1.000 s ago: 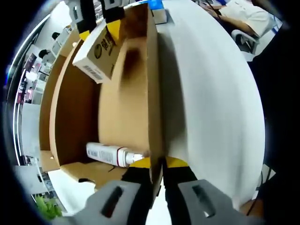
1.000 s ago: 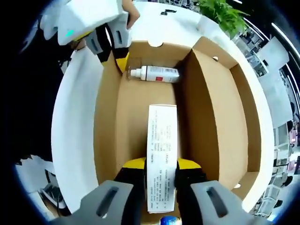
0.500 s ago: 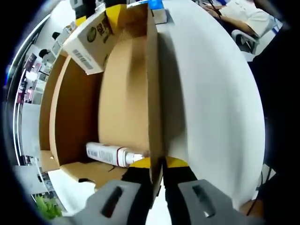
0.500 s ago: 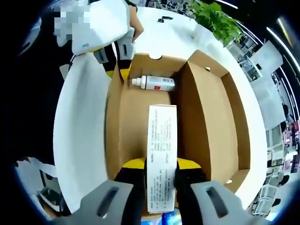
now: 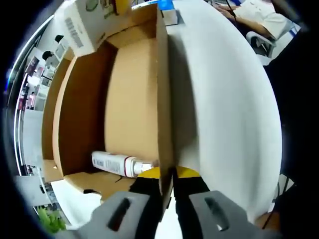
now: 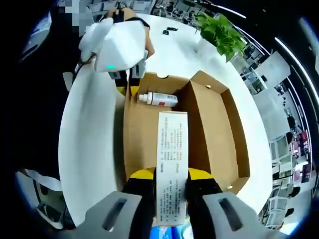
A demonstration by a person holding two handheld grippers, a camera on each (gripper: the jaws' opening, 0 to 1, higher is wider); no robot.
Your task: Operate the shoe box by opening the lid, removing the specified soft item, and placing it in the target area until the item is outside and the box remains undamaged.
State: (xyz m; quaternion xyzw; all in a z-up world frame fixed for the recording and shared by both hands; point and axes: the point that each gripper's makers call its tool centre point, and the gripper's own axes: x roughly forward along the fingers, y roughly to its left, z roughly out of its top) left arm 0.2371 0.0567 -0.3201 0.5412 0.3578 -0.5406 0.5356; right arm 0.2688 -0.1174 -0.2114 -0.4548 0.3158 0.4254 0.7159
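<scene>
White table [image 6: 89, 149] | one shoe box [image 6: 209, 134] | one bottle [image 6: 158, 98] | one carton [image 6: 172, 164]

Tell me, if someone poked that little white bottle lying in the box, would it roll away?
Probably a bit. The white bottle is round and lies on its side on the flat floor of the cardboard box, so a sideways nudge should roll it. It sits near a wall, which would likely stop it. It looks small, so probably light.
</scene>
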